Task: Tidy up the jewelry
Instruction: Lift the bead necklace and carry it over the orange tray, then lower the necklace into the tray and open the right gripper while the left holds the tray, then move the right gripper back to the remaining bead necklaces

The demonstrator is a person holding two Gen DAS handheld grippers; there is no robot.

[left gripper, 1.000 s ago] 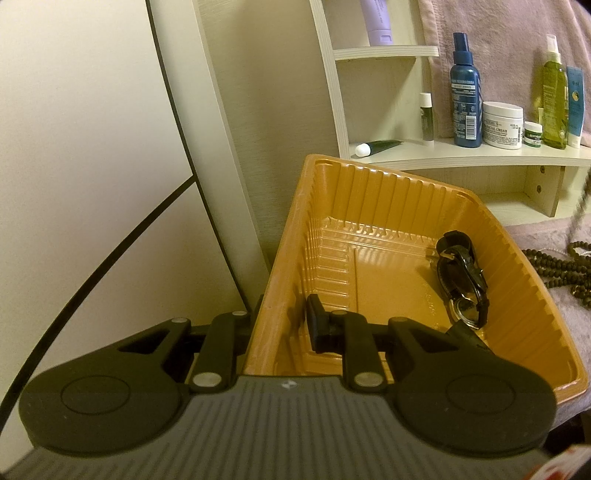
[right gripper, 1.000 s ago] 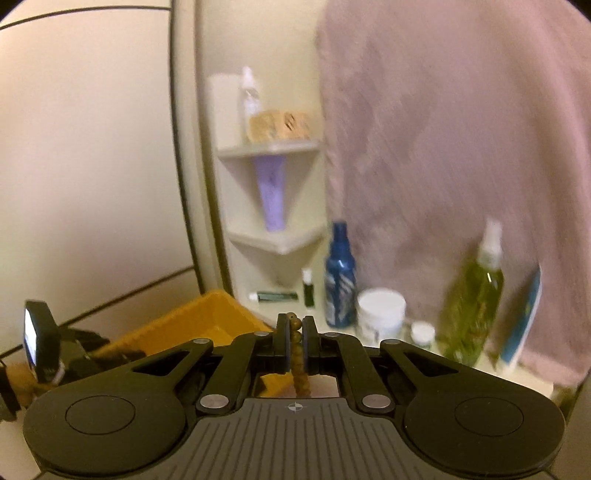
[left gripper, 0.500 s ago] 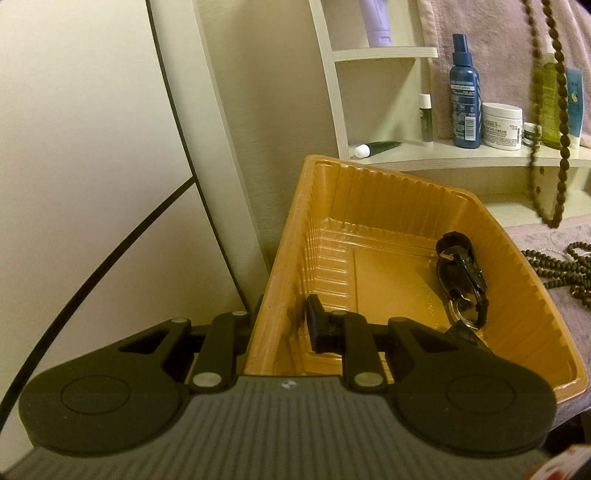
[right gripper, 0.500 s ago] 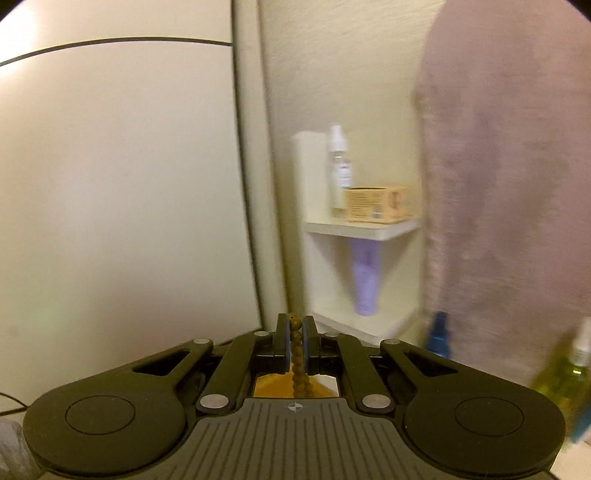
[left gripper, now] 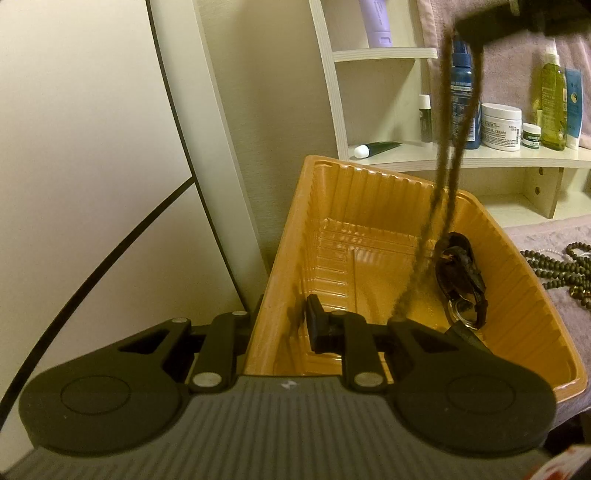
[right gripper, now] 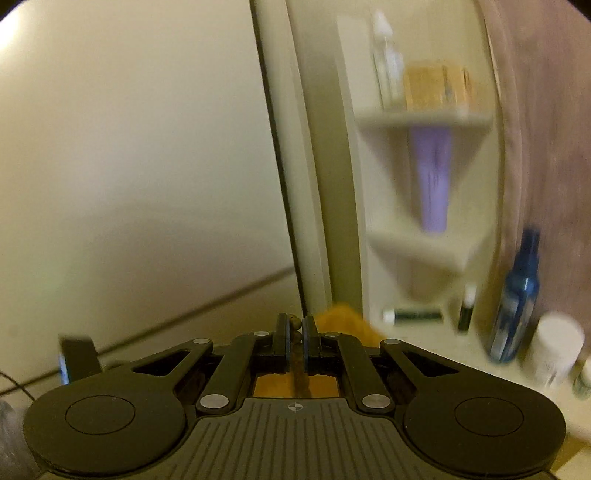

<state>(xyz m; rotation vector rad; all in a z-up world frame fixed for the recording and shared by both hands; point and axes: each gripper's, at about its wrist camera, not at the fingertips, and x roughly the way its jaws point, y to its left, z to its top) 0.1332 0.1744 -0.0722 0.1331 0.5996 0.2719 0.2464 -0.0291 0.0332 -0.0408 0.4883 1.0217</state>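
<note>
Left wrist view, nearest first: the left gripper (left gripper: 282,332) is clamping the near-left wall of an orange plastic tray (left gripper: 373,192), one finger outside the wall and the other finger inside, its jaws closed on the thin rim and holding the tray steady. Inside the tray, on the right of its floor, a dark leather key strap with a metal ring (left gripper: 460,280) is lying lengthwise.

Above the tray, a long brown bead necklace (left gripper: 448,155) is hanging as a doubled loop, blurred with motion. Its long axis is running nearly straight down, leaning a little leftward toward its lower end, which is reaching into the tray close to the left gripper's inner finger and just beside the key strap. The loop is dangling from the right gripper (left gripper: 476,27), showing dark at the top right, directly over the tray. So the tray floor lies straight below those jaws, and the right hand is the one placed to lower the beads.

Right wrist view: the right gripper's jaws are closed tight on the bead strand (right gripper: 294,325), with a patch of orange tray visible beneath.

Farther right, on a mauve towel (left gripper: 535,236), more dark bead strands (left gripper: 554,266) are lying outside the tray. Beyond, a cream shelf (left gripper: 461,157) is holding bottles and jars.
</note>
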